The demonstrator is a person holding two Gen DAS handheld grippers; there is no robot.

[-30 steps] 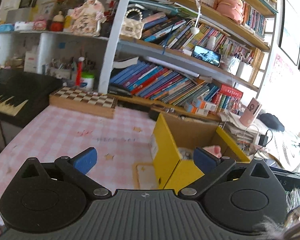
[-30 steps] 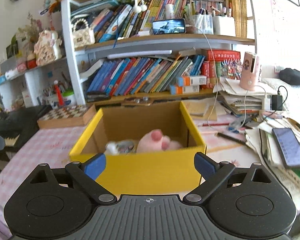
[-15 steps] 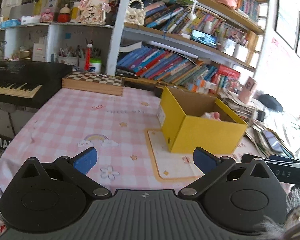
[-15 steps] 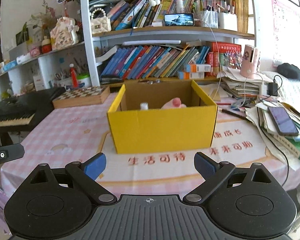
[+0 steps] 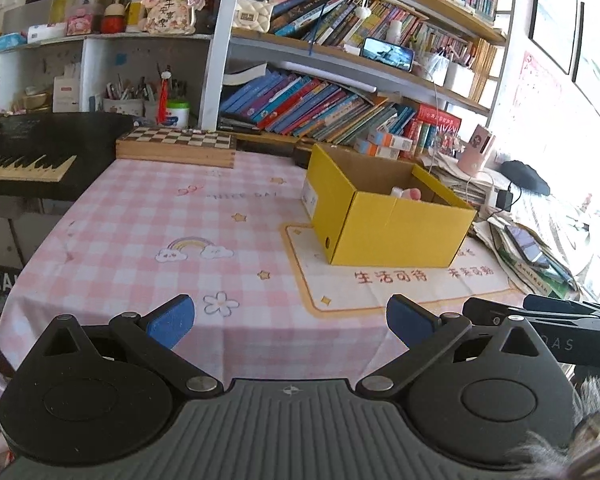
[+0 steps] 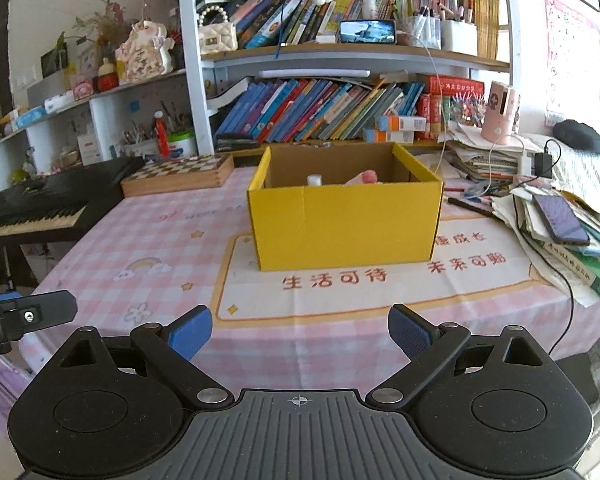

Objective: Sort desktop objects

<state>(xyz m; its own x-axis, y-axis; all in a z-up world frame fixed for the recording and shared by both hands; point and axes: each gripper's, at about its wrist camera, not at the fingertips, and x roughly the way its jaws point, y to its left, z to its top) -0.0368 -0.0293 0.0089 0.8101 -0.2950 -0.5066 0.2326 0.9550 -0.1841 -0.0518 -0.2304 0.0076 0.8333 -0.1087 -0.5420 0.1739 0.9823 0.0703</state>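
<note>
Pink checked tablecloth [image 6: 148, 236] lay bare around the yellow box [image 6: 346, 222] at 12 o'clock. Pink toy [image 6: 367, 177] and white bottle [image 6: 314, 180] sat inside (sorting looked finished). Left gripper [image 5: 290, 318] and right gripper [image 6: 300, 330] gaped, empty.

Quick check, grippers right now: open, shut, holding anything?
Left gripper: open, holding nothing.
Right gripper: open, holding nothing.
</note>
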